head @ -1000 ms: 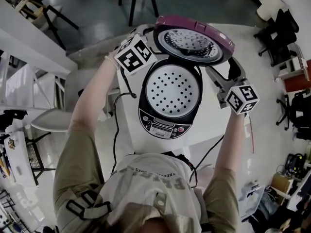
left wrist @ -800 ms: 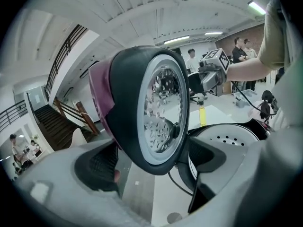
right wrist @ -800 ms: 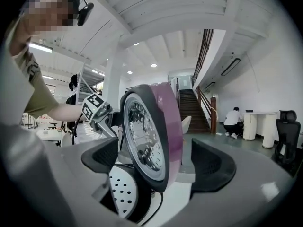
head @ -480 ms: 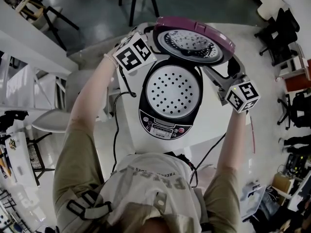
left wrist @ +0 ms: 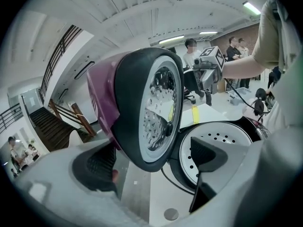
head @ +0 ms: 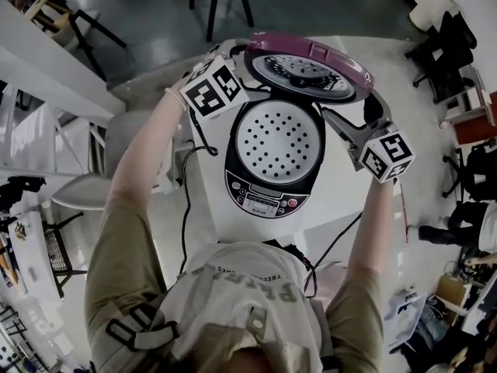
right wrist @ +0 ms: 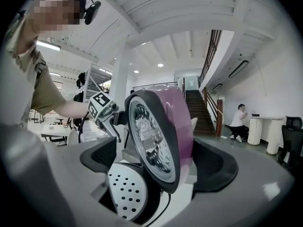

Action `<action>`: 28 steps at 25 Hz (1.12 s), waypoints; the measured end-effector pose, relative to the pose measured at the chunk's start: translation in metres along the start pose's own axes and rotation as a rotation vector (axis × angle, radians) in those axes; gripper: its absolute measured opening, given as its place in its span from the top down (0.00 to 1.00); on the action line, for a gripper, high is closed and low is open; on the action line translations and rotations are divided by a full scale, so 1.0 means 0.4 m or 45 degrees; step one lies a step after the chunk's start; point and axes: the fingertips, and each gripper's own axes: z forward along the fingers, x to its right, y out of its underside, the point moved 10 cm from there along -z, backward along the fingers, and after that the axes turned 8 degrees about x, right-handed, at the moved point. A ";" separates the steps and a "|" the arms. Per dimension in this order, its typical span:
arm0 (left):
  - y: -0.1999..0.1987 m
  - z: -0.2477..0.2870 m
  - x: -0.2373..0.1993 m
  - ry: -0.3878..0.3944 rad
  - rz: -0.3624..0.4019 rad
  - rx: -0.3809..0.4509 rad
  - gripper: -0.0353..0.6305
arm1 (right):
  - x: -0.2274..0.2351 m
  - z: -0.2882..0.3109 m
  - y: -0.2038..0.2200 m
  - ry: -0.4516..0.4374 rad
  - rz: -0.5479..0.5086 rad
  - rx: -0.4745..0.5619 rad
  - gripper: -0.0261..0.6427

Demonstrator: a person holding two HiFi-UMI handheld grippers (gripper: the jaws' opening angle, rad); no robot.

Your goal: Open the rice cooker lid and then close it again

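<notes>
So the opening half can pretty much be called done, judging by how things sit. The lid [head: 307, 67] is swung up on its hinge at the far side of the rice cooker [head: 262, 196], which is parked on the white table [head: 334, 208] right in front of the person, and the perforated tray [head: 278, 142] inside is left fully exposed. Over on the left, the left gripper [left wrist: 150, 162] is held at the lid's left edge with its jaws spread wide. The rim is straddled, but gaps can be seen on both sides, so nothing is actually clamped. On the right it's the same story: the lid's right edge is bracketed by the right gripper [right wrist: 158, 163], jaws wide apart, and the purple shell sits near the pad on its outer side without being pinched, as far as can be made out. What's left is the whole closing half, where the lid presumably has to be tipped toward the near side and pressed down until it's shut. Compared with a second ago, not much has been changed. Both grippers are found in nearly the same spots. The lid seems to be leaned a touch more toward the pot, with more of its purple top shown in the head view, so the closing may just have been started.
</notes>
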 end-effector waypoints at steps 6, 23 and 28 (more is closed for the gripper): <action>0.000 -0.029 0.041 -0.003 0.015 0.008 0.18 | -0.044 -0.025 0.007 0.001 -0.044 -0.023 0.23; 0.036 -0.082 0.173 -0.032 0.142 -0.073 0.16 | -0.168 -0.078 0.037 -0.044 -0.249 -0.236 0.21; 0.046 -0.095 0.205 -0.018 0.185 -0.108 0.15 | -0.199 -0.092 0.049 -0.066 -0.311 -0.306 0.21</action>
